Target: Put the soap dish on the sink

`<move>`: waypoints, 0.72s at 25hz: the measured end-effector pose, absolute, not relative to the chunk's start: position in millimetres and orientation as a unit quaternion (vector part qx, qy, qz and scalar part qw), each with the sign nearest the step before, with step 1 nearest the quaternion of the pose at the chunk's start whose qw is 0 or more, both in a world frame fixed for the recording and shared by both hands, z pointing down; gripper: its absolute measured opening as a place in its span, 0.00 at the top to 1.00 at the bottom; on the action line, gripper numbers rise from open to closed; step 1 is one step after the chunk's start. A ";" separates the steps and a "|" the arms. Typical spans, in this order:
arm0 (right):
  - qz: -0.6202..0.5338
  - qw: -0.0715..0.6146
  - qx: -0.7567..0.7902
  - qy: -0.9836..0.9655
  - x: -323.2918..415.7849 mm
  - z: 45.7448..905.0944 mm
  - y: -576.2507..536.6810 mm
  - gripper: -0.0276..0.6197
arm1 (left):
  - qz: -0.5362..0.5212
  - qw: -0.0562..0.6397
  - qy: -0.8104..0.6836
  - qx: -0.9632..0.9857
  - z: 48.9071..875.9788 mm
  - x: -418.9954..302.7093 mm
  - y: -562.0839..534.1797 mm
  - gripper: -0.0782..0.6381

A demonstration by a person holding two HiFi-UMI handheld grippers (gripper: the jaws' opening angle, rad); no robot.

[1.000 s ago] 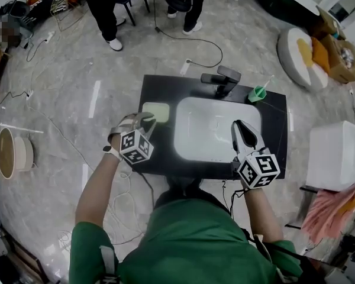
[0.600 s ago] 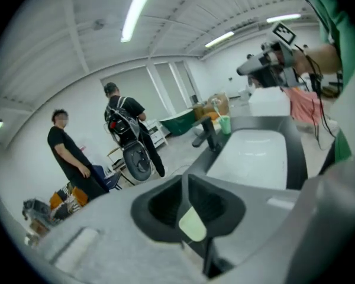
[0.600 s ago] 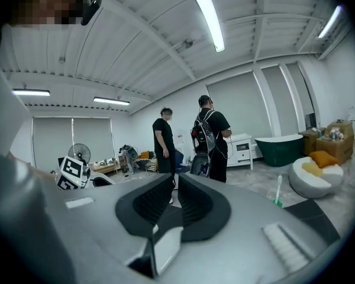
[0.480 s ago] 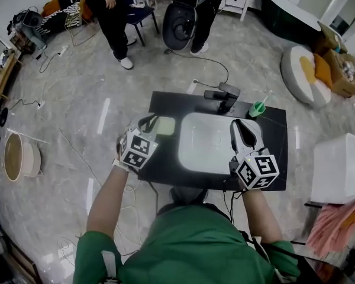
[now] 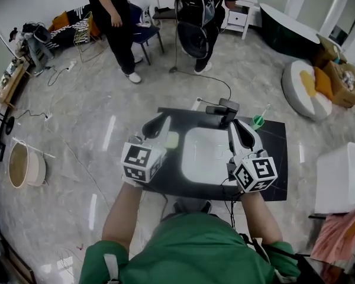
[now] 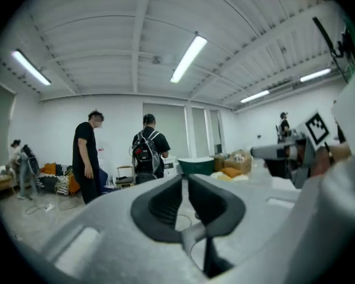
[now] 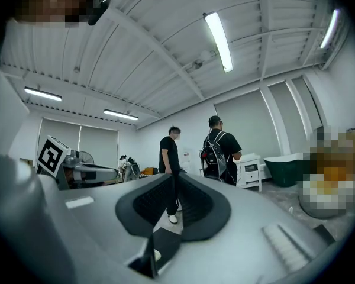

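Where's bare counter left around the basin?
Bare: black counter strip right of the basin, below the green cup. Crowded: left strip, with the soap dish and left gripper; faucet at the back.

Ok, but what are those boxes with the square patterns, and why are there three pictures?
A person in a green top holds two pinching tools, a bit like tongs: the left gripper and the right gripper. The patterned boxes are part of those tools.

The picture from above comes from a camera on the person's head. The other two come from small cameras riding on each gripper, so you see grey jaws up close and the room behind them.

Under the grippers is a black counter with a white sink, a black tap, a green cup and a pale green soap dish next to the sink. Both grippers are pinched shut and hold nothing.
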State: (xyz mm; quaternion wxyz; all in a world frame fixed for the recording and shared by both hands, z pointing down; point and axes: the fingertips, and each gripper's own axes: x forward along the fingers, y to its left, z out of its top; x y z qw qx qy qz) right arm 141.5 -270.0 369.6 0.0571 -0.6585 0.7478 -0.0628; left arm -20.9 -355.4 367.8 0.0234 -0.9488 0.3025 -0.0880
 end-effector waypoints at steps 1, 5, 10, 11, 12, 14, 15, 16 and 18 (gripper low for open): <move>-0.060 0.059 -0.659 0.748 142.1 365.7 -267.9 0.91 | -0.074 0.013 0.313 -0.947 361.7 -24.8 -355.0 0.85; -0.038 0.070 -0.659 0.748 143.7 341.7 -256.8 0.91 | -0.038 -0.017 0.339 -0.940 342.6 -37.7 -352.8 0.85; -0.016 0.072 -0.661 0.747 144.1 325.5 -250.3 0.91 | -0.017 -0.014 0.349 -0.937 323.6 -45.0 -348.0 0.85; -0.016 0.073 -0.661 0.746 144.2 325.7 -249.1 0.91 | -0.015 -0.011 0.350 -0.937 322.2 -45.2 -346.3 0.85; -0.016 0.075 -0.662 0.746 144.2 325.9 -248.1 0.91 | -0.014 -0.008 0.350 -0.936 321.3 -45.2 -344.6 0.85; -0.018 0.077 -0.660 0.747 143.0 325.6 -246.6 0.91 | -0.013 -0.003 0.351 -0.936 320.2 -45.4 -342.0 0.85; -0.018 0.077 -0.659 0.748 141.9 324.8 -246.3 0.91 | -0.013 -0.003 0.352 -0.936 319.8 -45.9 -341.4 0.85; -0.018 0.076 -0.658 0.749 140.7 323.9 -246.3 0.91 | -0.014 -0.003 0.352 -0.936 319.5 -46.7 -341.2 0.85; -0.018 0.075 -0.658 0.749 139.5 323.6 -246.5 0.91 | -0.015 -0.007 0.352 -0.936 320.0 -48.6 -341.5 0.85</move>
